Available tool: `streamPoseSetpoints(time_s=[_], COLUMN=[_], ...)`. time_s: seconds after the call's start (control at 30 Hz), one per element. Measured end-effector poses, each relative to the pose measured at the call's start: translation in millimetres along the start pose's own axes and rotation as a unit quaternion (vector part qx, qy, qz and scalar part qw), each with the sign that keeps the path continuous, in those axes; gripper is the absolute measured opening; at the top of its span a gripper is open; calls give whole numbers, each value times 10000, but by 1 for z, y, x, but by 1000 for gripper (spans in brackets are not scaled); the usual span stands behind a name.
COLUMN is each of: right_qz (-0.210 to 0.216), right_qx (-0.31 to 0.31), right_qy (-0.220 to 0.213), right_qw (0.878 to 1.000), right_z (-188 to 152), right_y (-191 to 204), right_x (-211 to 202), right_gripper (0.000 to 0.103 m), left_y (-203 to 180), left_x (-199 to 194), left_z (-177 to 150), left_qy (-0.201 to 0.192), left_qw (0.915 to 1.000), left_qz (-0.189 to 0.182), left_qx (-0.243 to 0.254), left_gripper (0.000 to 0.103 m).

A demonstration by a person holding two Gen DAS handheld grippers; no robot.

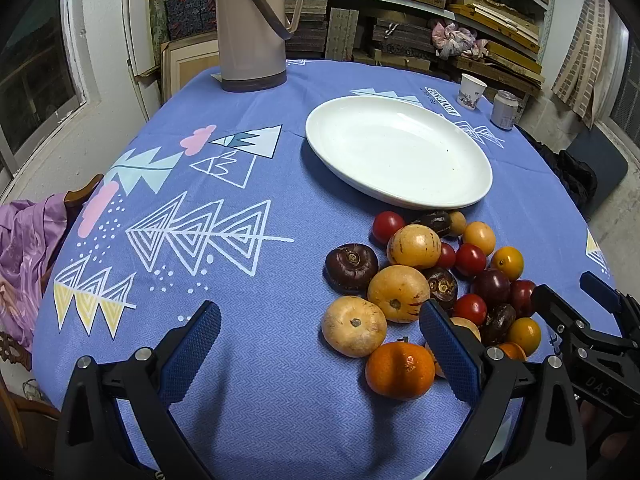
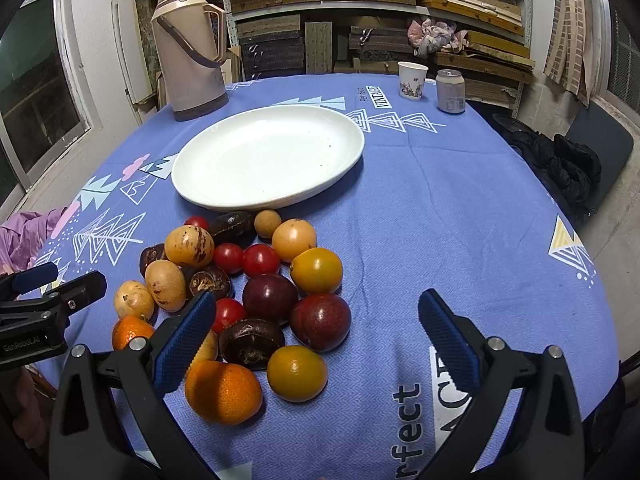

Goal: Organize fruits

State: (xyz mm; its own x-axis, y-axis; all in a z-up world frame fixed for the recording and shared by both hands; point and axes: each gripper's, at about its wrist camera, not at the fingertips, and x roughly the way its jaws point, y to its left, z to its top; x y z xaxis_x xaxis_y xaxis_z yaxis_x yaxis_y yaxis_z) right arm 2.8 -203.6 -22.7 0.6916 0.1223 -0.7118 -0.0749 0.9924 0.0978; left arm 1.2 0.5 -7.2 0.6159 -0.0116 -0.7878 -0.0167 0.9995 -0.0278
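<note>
A pile of mixed fruit [image 1: 432, 280] lies on the blue tablecloth: mandarins [image 1: 400, 370], yellow melons, red cherry tomatoes, dark plums and water chestnuts. The pile also shows in the right wrist view [image 2: 256, 292]. An empty white oval plate [image 1: 396, 148] sits just beyond it, also in the right wrist view [image 2: 268, 156]. My left gripper [image 1: 320, 354] is open and empty, left of the pile. My right gripper [image 2: 316, 344] is open and empty, over the pile's near right side.
A beige thermos jug [image 1: 252, 24] stands at the back left. A paper cup [image 2: 412, 80] and a small can [image 2: 450, 90] stand at the back right. Shelves of boxes are behind the table. A purple cloth [image 1: 24, 256] hangs at the left edge.
</note>
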Motion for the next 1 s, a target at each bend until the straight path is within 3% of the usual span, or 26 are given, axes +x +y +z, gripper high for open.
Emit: streamPoseSetpoints(time_s=[1.0], right_qz=[25], right_qx=[13], right_qy=[28], right_qw=[10000], right_z=[-1], right_y=[0], right_x=[2], right_gripper=[99], left_y=[0], left_x=[0], left_z=[0], left_qy=[1], left_qw=[10000], left_qz=[-1], left_qx=[-2], left_gripper=[100])
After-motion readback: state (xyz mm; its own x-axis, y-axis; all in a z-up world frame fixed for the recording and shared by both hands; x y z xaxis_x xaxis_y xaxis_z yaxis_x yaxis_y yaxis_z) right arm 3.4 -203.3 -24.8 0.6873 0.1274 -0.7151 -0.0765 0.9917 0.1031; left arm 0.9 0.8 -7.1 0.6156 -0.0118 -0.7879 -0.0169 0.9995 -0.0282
